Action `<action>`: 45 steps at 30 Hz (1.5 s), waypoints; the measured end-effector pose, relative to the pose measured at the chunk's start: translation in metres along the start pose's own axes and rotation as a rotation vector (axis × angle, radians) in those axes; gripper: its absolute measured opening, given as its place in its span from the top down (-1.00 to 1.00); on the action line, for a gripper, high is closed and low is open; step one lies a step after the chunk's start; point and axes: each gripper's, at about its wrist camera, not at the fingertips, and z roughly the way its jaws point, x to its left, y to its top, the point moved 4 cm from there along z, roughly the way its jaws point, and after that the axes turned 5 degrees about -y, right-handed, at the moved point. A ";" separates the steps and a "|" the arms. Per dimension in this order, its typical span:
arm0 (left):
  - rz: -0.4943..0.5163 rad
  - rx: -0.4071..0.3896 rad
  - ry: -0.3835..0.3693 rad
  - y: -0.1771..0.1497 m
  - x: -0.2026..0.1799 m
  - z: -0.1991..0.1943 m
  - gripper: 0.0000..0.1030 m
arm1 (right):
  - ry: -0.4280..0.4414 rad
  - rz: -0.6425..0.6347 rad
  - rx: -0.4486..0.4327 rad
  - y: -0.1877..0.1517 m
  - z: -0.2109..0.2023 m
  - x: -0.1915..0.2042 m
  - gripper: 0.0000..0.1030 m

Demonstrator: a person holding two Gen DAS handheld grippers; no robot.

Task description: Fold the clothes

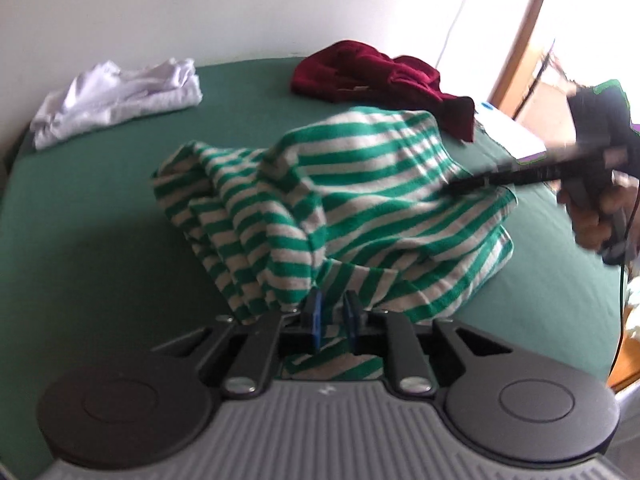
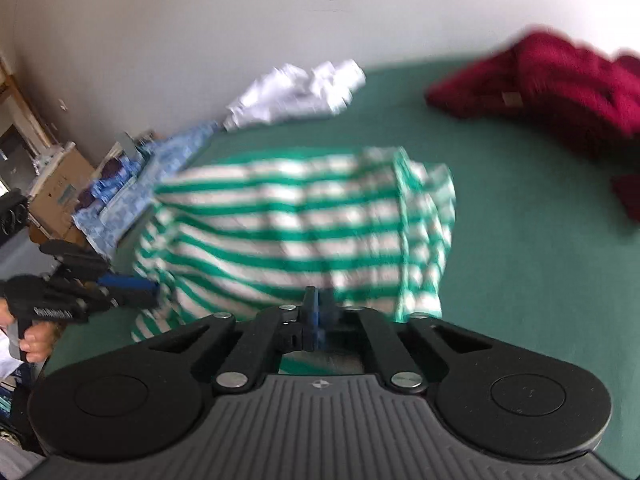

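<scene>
A green-and-white striped garment lies bunched and partly lifted on a green-covered surface. In the left wrist view my left gripper has its blue pads closed on a fold of the garment's near edge. My right gripper reaches in from the right, its fingers pinched on the cloth's far side, held by a hand. The right wrist view is blurred: the striped garment hangs from my right gripper, and my left gripper grips its left edge.
A crumpled white garment lies at the back left and a dark red garment at the back right. Beyond the surface's left edge sit a blue patterned cloth and a cardboard box. White paper lies at the right edge.
</scene>
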 end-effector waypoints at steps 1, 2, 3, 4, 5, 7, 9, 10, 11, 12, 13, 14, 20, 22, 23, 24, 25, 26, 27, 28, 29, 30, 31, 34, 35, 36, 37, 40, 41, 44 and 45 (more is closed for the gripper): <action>0.008 -0.001 -0.003 0.003 -0.001 -0.002 0.65 | -0.002 -0.020 -0.032 0.008 -0.003 0.005 0.68; 0.016 -0.004 -0.001 0.006 -0.002 -0.004 0.61 | 0.016 -0.044 -0.056 0.018 -0.005 0.012 0.63; 0.029 -0.008 0.005 0.010 -0.003 -0.005 0.60 | 0.060 -0.067 -0.068 0.026 -0.002 0.022 0.56; 0.044 -0.005 0.015 0.011 -0.004 -0.005 0.57 | 0.115 -0.087 -0.068 0.033 0.005 0.034 0.54; 0.056 0.006 0.023 0.012 -0.004 -0.002 0.53 | 0.167 -0.107 -0.063 0.040 0.012 0.046 0.52; 0.078 0.032 0.038 0.011 -0.005 0.003 0.52 | 0.237 -0.122 -0.003 0.048 0.042 0.068 0.52; 0.099 0.044 0.048 0.007 -0.006 0.005 0.52 | 0.284 -0.120 0.065 0.055 0.076 0.084 0.53; 0.108 0.041 0.050 0.005 -0.007 0.004 0.52 | 0.260 -0.099 0.079 0.058 0.092 0.083 0.54; 0.110 0.039 0.050 0.004 -0.007 0.003 0.52 | 0.231 -0.071 0.090 0.061 0.108 0.080 0.57; 0.102 0.036 0.048 0.003 -0.006 0.003 0.52 | 0.188 -0.021 0.090 0.063 0.121 0.070 0.69; 0.094 0.030 0.046 0.001 -0.005 0.003 0.52 | 0.151 0.040 0.091 0.063 0.133 0.057 0.83; 0.087 0.021 0.046 -0.001 -0.004 0.004 0.52 | 0.139 0.092 0.093 0.059 0.143 0.044 1.00; 0.106 0.001 0.061 -0.011 -0.012 0.000 0.45 | 0.178 0.161 0.017 0.058 0.114 0.029 0.77; 0.104 0.005 0.045 -0.015 -0.012 -0.001 0.24 | 0.183 0.186 -0.032 0.052 0.083 0.020 0.62; 0.109 0.005 0.038 -0.017 -0.013 0.000 0.12 | 0.169 0.195 -0.042 0.045 0.070 0.014 0.39; 0.118 0.002 0.036 -0.018 -0.013 0.001 0.07 | 0.138 0.192 -0.031 0.034 0.064 0.008 0.26; 0.127 -0.001 0.036 -0.018 -0.013 0.002 0.06 | 0.108 0.188 -0.019 0.022 0.057 0.002 0.32; 0.131 0.000 0.034 -0.016 -0.014 0.003 0.05 | 0.081 0.189 -0.012 0.012 0.050 -0.003 0.49; 0.129 0.001 0.028 -0.014 -0.014 0.002 0.06 | 0.069 0.205 -0.022 0.005 0.041 -0.007 0.54; 0.120 0.002 0.017 -0.012 -0.013 -0.001 0.06 | 0.066 0.241 -0.051 0.001 0.026 -0.012 0.50; 0.111 0.003 0.006 -0.010 -0.011 -0.004 0.08 | 0.052 0.280 -0.089 -0.002 0.009 -0.017 0.38; 0.101 -0.004 -0.004 -0.008 -0.011 -0.009 0.08 | 0.037 0.319 -0.126 -0.005 -0.009 -0.022 0.26; 0.088 -0.018 -0.013 -0.007 -0.010 -0.016 0.08 | 0.018 0.349 -0.154 -0.009 -0.025 -0.026 0.17; 0.123 -0.041 0.012 -0.011 -0.016 -0.030 0.05 | -0.062 0.314 -0.122 -0.027 -0.057 -0.022 0.16; 0.153 -0.042 0.029 -0.013 -0.019 -0.033 0.03 | -0.073 0.303 -0.093 -0.033 -0.062 -0.018 0.16; 0.184 -0.038 0.038 -0.014 -0.023 -0.035 0.01 | -0.061 0.333 -0.062 -0.040 -0.064 -0.015 0.16; 0.210 -0.032 0.032 -0.015 -0.027 -0.034 0.00 | -0.041 0.387 -0.049 -0.046 -0.062 -0.015 0.16; 0.310 -0.023 0.018 -0.013 -0.040 -0.027 -0.13 | 0.008 0.537 -0.014 -0.063 -0.057 -0.013 0.16; 0.365 -0.021 0.043 -0.014 -0.043 -0.023 -0.17 | -0.004 0.553 -0.021 -0.064 -0.052 -0.011 0.16; 0.436 -0.019 0.077 -0.012 -0.040 -0.015 -0.13 | -0.030 0.601 -0.038 -0.063 -0.036 -0.007 0.16; 0.423 -0.019 0.060 -0.009 -0.036 -0.014 -0.13 | -0.056 0.608 -0.040 -0.062 -0.033 -0.009 0.16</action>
